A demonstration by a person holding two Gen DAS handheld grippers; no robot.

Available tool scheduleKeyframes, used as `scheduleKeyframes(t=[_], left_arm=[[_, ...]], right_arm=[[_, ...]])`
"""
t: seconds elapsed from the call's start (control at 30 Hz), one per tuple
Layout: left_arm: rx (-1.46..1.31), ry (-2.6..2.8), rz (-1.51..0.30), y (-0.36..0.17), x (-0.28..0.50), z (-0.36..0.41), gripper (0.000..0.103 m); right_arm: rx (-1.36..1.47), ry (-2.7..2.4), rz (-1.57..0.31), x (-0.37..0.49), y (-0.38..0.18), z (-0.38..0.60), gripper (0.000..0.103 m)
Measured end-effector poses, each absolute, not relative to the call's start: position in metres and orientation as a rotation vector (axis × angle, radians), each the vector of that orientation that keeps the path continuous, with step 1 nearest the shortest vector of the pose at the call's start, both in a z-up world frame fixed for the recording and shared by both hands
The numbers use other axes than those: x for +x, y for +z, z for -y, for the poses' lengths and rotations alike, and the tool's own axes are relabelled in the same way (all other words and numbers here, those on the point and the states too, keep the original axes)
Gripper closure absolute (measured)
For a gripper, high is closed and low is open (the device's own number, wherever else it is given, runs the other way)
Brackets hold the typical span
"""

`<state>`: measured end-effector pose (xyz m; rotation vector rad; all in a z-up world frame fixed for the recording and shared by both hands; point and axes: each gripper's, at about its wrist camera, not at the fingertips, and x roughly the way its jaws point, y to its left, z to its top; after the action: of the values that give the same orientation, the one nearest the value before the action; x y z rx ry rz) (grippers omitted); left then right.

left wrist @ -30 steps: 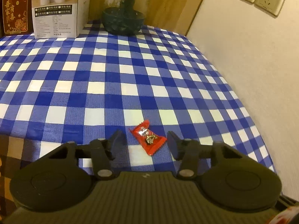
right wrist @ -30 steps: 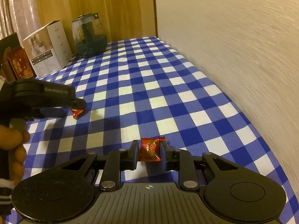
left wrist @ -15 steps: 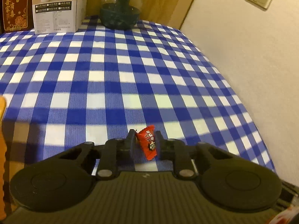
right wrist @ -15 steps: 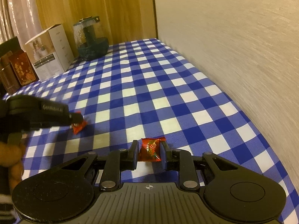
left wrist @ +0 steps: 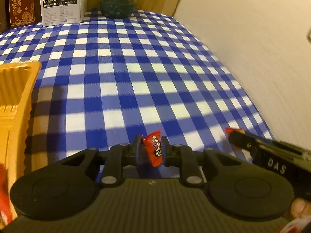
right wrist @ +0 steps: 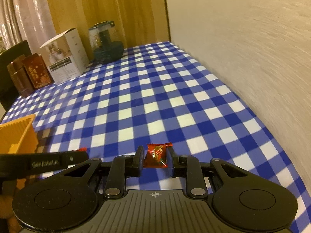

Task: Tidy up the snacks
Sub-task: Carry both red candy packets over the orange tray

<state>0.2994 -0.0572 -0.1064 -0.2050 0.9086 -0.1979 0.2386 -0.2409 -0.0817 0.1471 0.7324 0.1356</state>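
Note:
My left gripper (left wrist: 150, 147) is shut on a red candy packet (left wrist: 154, 148) and holds it above the blue checked tablecloth (left wrist: 136, 62). My right gripper (right wrist: 155, 158) is shut on another red candy packet (right wrist: 157, 155), also lifted off the cloth. An orange plastic basket (left wrist: 15, 89) stands at the left; it also shows in the right wrist view (right wrist: 17, 134). The right gripper's side appears in the left wrist view (left wrist: 272, 155), with its red packet's tip (left wrist: 234, 131). The left gripper's side shows in the right wrist view (right wrist: 42, 162).
At the table's far end stand a dark green glass jar (right wrist: 106, 44), a white carton (right wrist: 64, 56) and dark red boxes (right wrist: 33, 71). A pale wall (right wrist: 243, 48) runs along the table's right edge.
My left gripper closed on the red packet and lifted it. Both grippers have moved left with their packets, and the orange basket has come into view.

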Motion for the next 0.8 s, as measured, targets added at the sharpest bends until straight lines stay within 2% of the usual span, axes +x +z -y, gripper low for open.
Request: scheduleKeyframes(t=[0.8], left_arm=[[-0.229,-0.205,-0.813,-0.023,0.177,0.019,0.085]], right_arm=[[0.160,0.212,-0.648,0.131,-0.002,0.206,0.079]])
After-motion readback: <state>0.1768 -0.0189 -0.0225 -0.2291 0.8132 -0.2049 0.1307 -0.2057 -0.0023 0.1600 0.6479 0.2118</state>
